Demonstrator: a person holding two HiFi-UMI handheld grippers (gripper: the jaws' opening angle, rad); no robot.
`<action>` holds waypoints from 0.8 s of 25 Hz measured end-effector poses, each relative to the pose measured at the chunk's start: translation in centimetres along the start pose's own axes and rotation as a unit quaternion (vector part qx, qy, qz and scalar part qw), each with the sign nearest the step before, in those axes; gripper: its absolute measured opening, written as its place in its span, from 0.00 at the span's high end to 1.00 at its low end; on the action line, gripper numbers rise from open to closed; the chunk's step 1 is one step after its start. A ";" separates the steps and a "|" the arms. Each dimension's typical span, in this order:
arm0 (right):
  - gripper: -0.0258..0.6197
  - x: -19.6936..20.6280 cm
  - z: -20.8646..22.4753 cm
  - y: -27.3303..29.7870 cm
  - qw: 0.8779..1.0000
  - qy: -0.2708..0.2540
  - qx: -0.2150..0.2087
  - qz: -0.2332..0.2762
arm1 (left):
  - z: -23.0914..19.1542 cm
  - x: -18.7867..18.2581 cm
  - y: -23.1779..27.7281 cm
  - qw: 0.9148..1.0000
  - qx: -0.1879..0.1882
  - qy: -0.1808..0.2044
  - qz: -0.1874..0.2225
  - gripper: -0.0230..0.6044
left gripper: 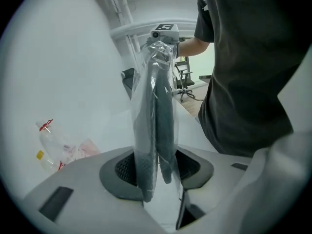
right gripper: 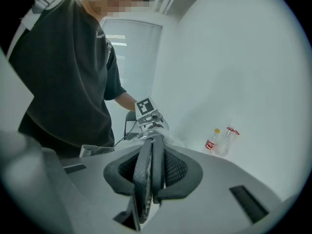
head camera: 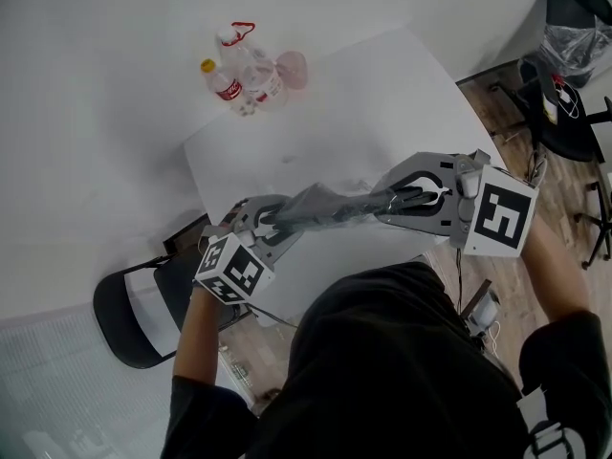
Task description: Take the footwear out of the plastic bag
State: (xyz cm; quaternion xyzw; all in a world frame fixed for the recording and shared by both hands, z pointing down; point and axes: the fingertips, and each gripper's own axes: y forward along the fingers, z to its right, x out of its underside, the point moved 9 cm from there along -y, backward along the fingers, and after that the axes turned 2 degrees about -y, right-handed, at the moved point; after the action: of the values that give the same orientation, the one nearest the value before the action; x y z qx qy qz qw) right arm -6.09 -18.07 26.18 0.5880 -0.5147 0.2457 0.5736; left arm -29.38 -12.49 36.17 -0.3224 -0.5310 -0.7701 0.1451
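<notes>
Left claw [left gripper: 157,173]: pinched shut on one plastic bag [left gripper: 144,111]. Right claw [right gripper: 152,173]: clamped on two dark footwear pieces [right gripper: 143,182] — mostly bagged, hanging between both claws above white surface [head camera: 382,94]. Two bottles [head camera: 244,79] beyond.

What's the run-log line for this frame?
left tongs: clamped on plastic bag | right tongs: clamped on footwear | load: stretched between both, over white table

Plastic bottles [head camera: 244,79] clustered on white table [head camera: 382,94], black chair [head camera: 134,318] beside it
</notes>
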 end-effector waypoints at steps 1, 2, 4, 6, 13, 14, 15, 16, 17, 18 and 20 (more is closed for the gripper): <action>0.84 0.1 0.1 0.0 1.000 -0.001 0.001 -0.001 | 0.0 0.3 0.1 1.000 0.002 -0.002 -0.001 0.68; 0.84 0.1 0.2 0.1 1.000 -0.001 0.002 -0.002 | -0.1 0.5 0.1 1.000 0.006 -0.006 0.000 0.70; 0.84 0.2 0.3 0.2 1.000 -0.004 0.002 -0.005 | -0.1 0.8 0.2 1.000 0.011 -0.010 0.001 0.72; 0.84 0.3 0.2 -0.1 1.000 -0.006 0.001 -0.008 | 0.1 0.9 0.3 1.000 0.008 -0.005 -0.005 0.72; 0.84 0.5 0.0 -1.5 1.000 -0.003 0.006 -0.011 | 0.2 2.3 -0.1 1.000 -0.005 -0.019 0.001 0.75; 0.84 0.5 0.0 -1.6 1.000 0.002 0.007 -0.011 | 0.2 2.4 -0.2 1.000 -0.005 -0.024 0.006 0.75; 0.84 0.6 -0.1 -1.6 1.000 0.007 0.007 -0.011 | 0.2 2.5 -0.2 1.000 -0.004 -0.028 0.009 0.75; 0.84 0.7 -0.1 -1.6 1.000 0.011 0.007 -0.012 | 0.1 2.6 -0.2 1.000 -0.004 -0.029 0.011 0.75; 0.84 0.8 -0.2 -1.6 1.000 0.014 0.009 -0.012 | 0.1 2.6 -0.2 1.000 -0.002 -0.028 0.010 0.76; 0.84 0.9 -0.2 -1.6 1.000 0.016 0.011 -0.013 | 0.1 2.7 -0.2 1.000 0.000 -0.028 0.009 0.76; 0.84 1.1 -0.3 -1.5 1.000 0.016 0.017 -0.015 | 0.2 2.7 -0.2 0.999 0.005 -0.032 0.009 0.77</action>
State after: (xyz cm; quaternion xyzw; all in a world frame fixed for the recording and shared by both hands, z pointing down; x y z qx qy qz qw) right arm -4.26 -18.46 26.61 0.6013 -0.4926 0.2552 0.5750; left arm -31.45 -11.96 37.86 -0.3504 -0.5364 -0.7555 0.1366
